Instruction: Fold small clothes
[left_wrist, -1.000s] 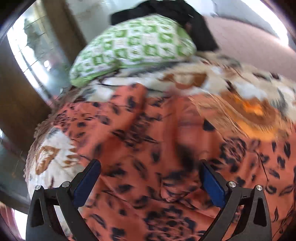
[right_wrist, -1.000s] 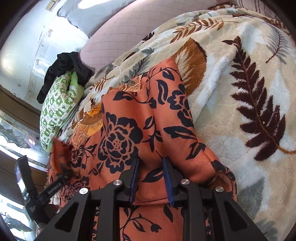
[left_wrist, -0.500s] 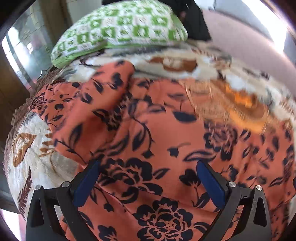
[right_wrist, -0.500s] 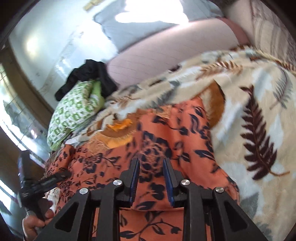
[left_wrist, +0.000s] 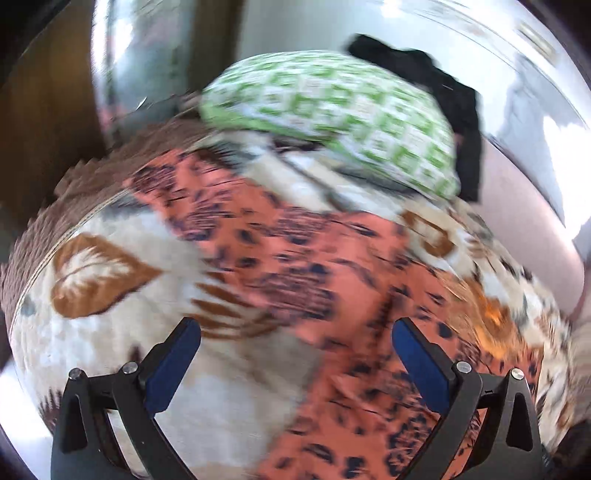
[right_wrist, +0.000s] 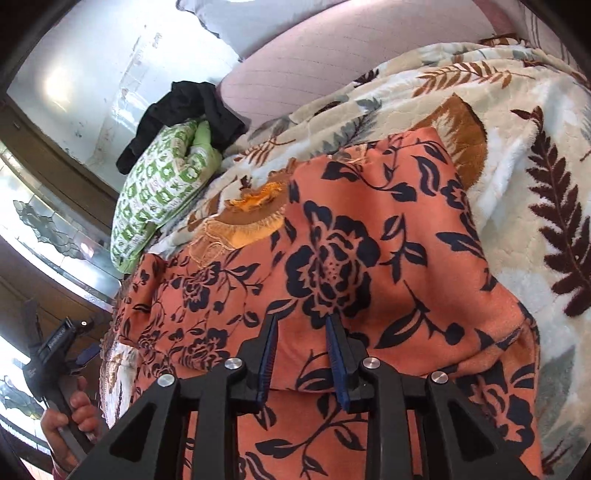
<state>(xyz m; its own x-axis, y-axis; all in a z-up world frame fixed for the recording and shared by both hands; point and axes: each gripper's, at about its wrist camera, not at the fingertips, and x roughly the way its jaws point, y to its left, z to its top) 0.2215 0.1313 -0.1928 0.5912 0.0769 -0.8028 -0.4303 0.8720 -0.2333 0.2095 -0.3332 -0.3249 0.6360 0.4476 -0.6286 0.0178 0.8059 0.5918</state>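
Observation:
An orange garment with dark flowers (right_wrist: 351, 258) lies folded on a leaf-print blanket (right_wrist: 535, 192). My right gripper (right_wrist: 301, 326) hovers low over its near folded edge. Its jaws are opening, the cloth lies flat between the fingers, and the pads do not pinch it. In the blurred left wrist view, my left gripper (left_wrist: 295, 341) stands wide open with nothing in it, over the garment's (left_wrist: 295, 266) left edge and the bare blanket (left_wrist: 110, 273). The right wrist view shows that left gripper (right_wrist: 83, 356) at the lower left, held by a hand (right_wrist: 70, 417).
A green-and-white pillow (right_wrist: 162, 188) with a black garment (right_wrist: 192, 110) on it lies at the head of the bed. Pink mattress (right_wrist: 332, 55) shows beyond the blanket. A wooden-framed window (right_wrist: 48, 229) runs along the bed's left side.
My left gripper has swung left off the garment and now looks at the blanket's edge. The right gripper's jaws stand a little wider than before; the garment lies flatter.

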